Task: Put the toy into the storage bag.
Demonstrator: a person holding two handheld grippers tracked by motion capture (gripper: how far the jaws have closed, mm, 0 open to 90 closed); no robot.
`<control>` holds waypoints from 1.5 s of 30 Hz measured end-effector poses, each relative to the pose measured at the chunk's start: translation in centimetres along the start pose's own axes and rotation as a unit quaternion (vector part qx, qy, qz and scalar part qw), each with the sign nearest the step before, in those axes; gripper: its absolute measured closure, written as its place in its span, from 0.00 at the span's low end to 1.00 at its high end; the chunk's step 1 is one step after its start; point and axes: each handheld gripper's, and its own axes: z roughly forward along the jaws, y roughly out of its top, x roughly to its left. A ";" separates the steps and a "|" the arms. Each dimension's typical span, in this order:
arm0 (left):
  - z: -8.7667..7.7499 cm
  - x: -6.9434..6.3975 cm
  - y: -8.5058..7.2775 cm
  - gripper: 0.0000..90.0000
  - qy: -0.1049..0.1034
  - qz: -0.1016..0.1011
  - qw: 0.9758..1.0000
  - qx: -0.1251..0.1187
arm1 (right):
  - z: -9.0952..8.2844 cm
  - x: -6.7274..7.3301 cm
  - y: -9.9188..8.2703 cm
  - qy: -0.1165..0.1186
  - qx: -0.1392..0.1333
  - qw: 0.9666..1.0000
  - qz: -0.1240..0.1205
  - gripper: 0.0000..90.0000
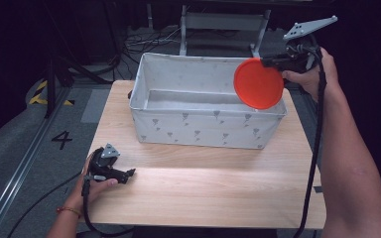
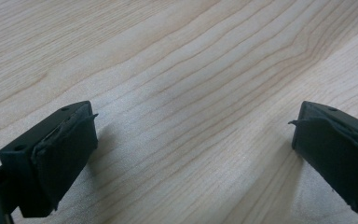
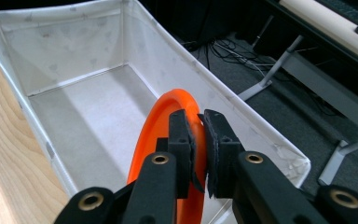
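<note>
Right tool [image 1: 268, 62]: we clamp the orange plate [image 1: 258, 83] on edge over the fabric bin's [image 1: 208, 126] right end, bin directly below | left tool [image 1: 129, 173]: jaws apart, resting on counter [image 1: 203, 193]

A wooden table [image 1: 203, 193] stands on grey floor [image 1: 10, 144].

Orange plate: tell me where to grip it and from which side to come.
Grip the thin raised rim, as the right gripper does now, shut on the edge of the orange plate. The plate stands on edge over the white bin, so coming at the rim edge-on from the right puts one jaw on each face.
</note>
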 end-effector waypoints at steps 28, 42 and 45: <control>0.0 0.0 0.0 0.00 0.000 0.000 1.000 0.000 | 6.9 1.3 -4.3 0.102 0.123 0.982 -0.104 0.92; 0.0 0.0 0.0 0.00 0.000 0.001 1.000 -0.001 | 9.2 3.3 -4.9 0.126 0.218 0.955 -0.159 0.91; 0.0 0.0 0.0 0.00 -0.001 -0.001 1.000 0.000 | 9.9 3.6 -4.9 0.136 0.244 0.945 -0.170 0.91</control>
